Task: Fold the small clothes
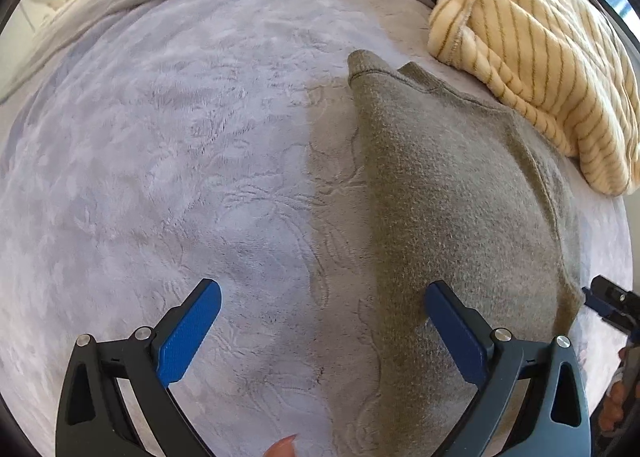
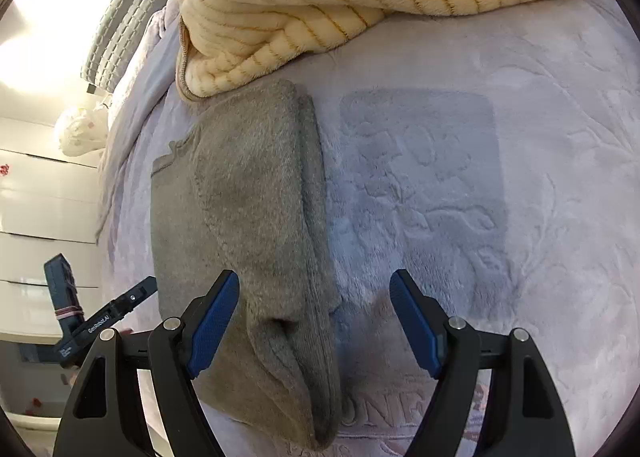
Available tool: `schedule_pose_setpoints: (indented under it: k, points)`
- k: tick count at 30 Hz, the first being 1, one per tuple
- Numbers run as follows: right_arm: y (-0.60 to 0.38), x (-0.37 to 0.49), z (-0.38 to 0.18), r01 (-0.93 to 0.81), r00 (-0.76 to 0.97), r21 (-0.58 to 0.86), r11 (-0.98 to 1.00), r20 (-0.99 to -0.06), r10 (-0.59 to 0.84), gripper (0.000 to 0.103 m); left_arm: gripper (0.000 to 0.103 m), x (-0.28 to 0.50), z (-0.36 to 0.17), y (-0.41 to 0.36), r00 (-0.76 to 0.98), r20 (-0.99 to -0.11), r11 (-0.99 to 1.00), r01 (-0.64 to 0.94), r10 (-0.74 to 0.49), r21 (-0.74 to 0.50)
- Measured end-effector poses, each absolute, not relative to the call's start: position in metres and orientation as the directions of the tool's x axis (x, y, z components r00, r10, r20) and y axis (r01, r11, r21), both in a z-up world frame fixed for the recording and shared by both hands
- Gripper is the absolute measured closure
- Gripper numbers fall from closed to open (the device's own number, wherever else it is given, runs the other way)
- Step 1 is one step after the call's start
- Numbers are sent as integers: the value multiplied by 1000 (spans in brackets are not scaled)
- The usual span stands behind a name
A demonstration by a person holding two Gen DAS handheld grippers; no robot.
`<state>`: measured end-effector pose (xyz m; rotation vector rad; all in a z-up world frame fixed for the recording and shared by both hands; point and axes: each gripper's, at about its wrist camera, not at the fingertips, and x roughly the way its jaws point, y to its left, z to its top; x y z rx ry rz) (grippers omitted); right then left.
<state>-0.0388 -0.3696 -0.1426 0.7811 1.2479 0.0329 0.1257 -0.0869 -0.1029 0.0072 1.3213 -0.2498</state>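
The left gripper (image 1: 322, 327) points steeply down at the pale embossed blanket (image 1: 160, 161), its blue pads (image 1: 188, 337) spread wide with nothing between them. Its left pad is over bare blanket, and its right pad is over the near left edge of the grey-green knit garment (image 1: 460, 197). In the left wrist view that garment runs from about 5 o'clock up toward 1 o'clock, lying flat on the blanket, its far end touching the cream striped fleece (image 1: 532, 57) bunched at 1 to 2 o'clock. A fingertip (image 1: 282, 448) shows at 6 o'clock at the frame's bottom edge. At 3 to 4 o'clock, part of the right gripper (image 1: 610, 303) shows beside the garment's right edge.

In the right wrist view the right gripper (image 2: 314, 325) also tilts downward, less steeply, with its jaws standing apart. The garment (image 2: 240, 197) is folded along its length, and its thick near end rises between the pads without either pad pressing on it. The cream fleece (image 2: 320, 1) sits at 12 o'clock, overlapping the garment's far end. The left gripper (image 2: 96, 323) appears at 8 o'clock, just beside the garment's left edge.
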Motion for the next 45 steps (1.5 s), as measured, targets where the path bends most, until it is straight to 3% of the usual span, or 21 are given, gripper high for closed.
schedule_pose_setpoints:
  k: [6,14,18,22,31,35,37,38,39,40,45]
  points:
    - [-374,-25,-145,353,329,565,746,-821,467,23,0,131,-113,-81,176,-960,969,157,-219,-192]
    - [-379,-9,-159,323,300,648,689,-761,575,23,0,131,-121,-62,117,-921,928,84,-372,-364]
    - [-379,0,-175,302,284,717,629,-697,659,23,0,138,-118,-63,146,-884,895,96,-445,-435]
    - [-373,13,-193,280,263,780,560,-623,737,22,0,150,-135,-82,63,-833,833,112,-550,-542]
    - [-330,50,-202,133,195,853,505,-522,830,18,0,157,-150,-141,38,-814,803,193,-580,-564]
    - [-324,54,-220,168,194,857,487,-513,836,18,0,158,-155,-153,51,-843,828,224,-536,-513]
    - [-326,56,-224,206,210,860,467,-505,837,25,0,160,-157,-153,48,-839,823,235,-542,-518]
    - [-326,56,-224,220,210,855,471,-513,833,40,0,160,-157,-153,37,-836,817,236,-548,-526]
    - [-324,56,-225,233,202,848,475,-520,830,48,0,161,-156,-152,26,-834,813,241,-552,-530]
    - [-323,55,-227,248,195,852,461,-510,838,60,5,161,-155,-151,25,-832,810,246,-554,-532]
    - [-316,43,-212,261,263,902,343,-408,874,67,42,152,-136,-125,74,-804,791,253,-590,-557]
